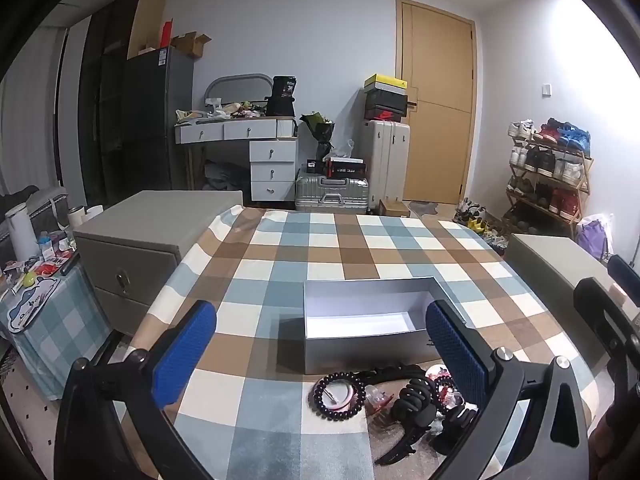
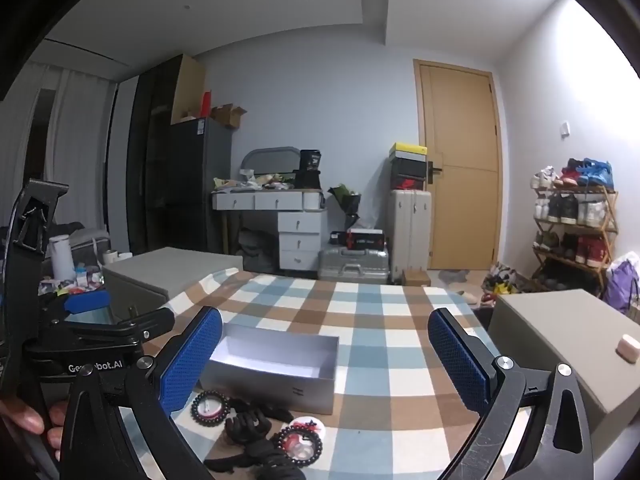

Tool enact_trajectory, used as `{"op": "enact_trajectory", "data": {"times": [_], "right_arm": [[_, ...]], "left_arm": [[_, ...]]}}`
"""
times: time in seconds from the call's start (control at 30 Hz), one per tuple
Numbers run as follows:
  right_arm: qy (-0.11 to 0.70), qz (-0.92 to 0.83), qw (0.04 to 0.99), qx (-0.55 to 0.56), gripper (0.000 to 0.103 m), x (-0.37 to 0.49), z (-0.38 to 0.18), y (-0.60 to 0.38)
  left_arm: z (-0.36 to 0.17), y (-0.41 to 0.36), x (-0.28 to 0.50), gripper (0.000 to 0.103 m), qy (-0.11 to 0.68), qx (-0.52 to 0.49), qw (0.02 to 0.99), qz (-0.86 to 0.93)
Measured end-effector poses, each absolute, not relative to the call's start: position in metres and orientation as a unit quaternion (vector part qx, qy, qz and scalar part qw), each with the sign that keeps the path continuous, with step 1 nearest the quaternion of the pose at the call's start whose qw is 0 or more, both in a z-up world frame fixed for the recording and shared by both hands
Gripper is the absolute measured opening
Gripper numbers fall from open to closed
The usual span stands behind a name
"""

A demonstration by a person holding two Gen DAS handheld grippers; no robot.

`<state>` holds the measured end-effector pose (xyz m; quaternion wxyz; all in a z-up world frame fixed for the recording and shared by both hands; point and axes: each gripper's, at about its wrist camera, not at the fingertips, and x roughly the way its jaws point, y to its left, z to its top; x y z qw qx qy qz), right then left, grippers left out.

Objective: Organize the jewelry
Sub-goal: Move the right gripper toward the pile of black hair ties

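An open grey box with a white inside sits on the checked tablecloth. In front of it lies a pile of jewelry: a dark beaded bracelet, a black claw clip, a second beaded bracelet and black hair ties. My left gripper hangs open above the pile, nothing between its blue pads. My right gripper is open too, level over the table right of the box. The left gripper's body shows at the left of the right wrist view.
Grey cabinets flank the table; a small pink case lies on the right one. A cluttered side table stands at the left. Behind are a dresser, suitcases, a door and a shoe rack.
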<state>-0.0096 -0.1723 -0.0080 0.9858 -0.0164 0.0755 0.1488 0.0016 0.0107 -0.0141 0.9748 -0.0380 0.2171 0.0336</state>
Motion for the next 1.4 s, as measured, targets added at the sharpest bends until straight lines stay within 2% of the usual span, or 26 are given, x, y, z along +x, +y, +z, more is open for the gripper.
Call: {"op": "enact_trajectory", "data": {"times": [1.4], "right_arm": [[0.118, 0.168, 0.979, -0.005, 0.103, -0.0008, -0.0125, -0.1781]], "left_arm": [[-0.0169, 0.0114, 0.0036, 0.102, 0.227, -0.036, 0.972, 0.038]]}}
